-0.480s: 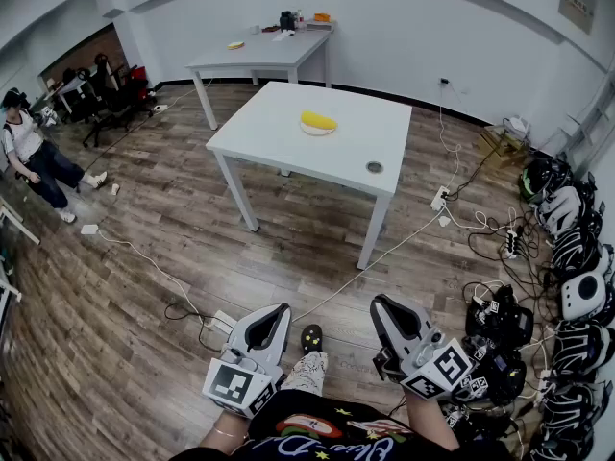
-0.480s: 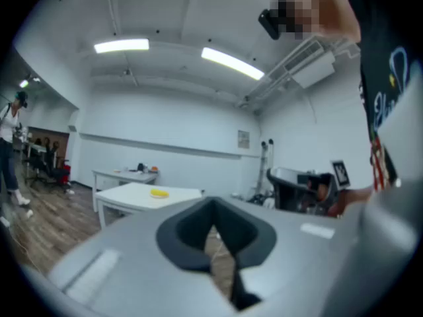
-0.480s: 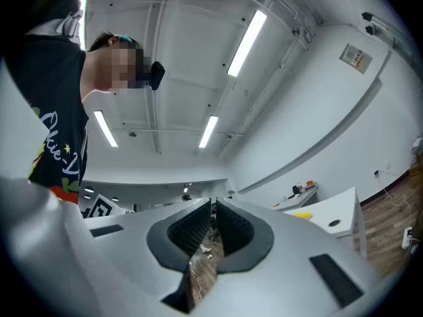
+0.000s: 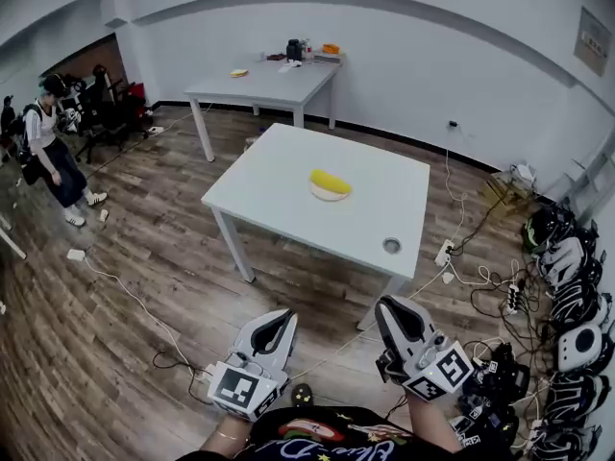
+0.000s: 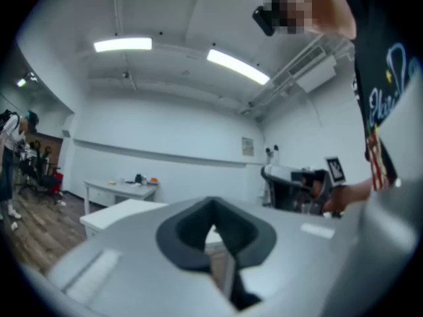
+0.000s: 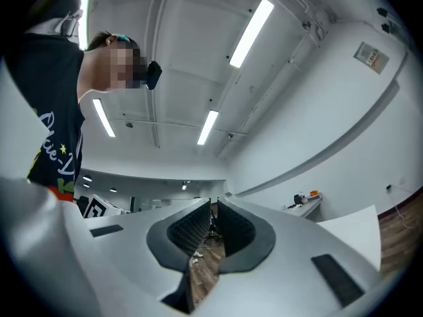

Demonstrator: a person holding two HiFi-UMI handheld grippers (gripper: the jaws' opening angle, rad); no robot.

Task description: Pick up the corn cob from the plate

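A yellow corn cob [image 4: 330, 181] lies on a small pale plate [image 4: 330, 196] near the middle of a white table [image 4: 279, 195]. Both grippers hang low in the head view, well short of the table and above the wooden floor. My left gripper [image 4: 280, 317] has its jaws together with nothing between them, and so does my right gripper [image 4: 389, 307]. In the left gripper view the left gripper [image 5: 213, 211] points level toward the table's edge [image 5: 112, 213]. In the right gripper view the right gripper [image 6: 213, 207] tilts up toward the ceiling lights. Neither gripper view shows the corn.
A second white table [image 4: 264, 75] with small items stands at the back wall. A person [image 4: 53, 152] stands at the far left near chairs. Cables [image 4: 125, 291] trail over the floor. Headsets and gear [image 4: 577, 305] line the right wall. The near table has a round hole [image 4: 391, 245].
The table with the corn now sits lower and nearer in the head view. The person at the left has risen and stepped right. Both grippers keep their places and stay shut.
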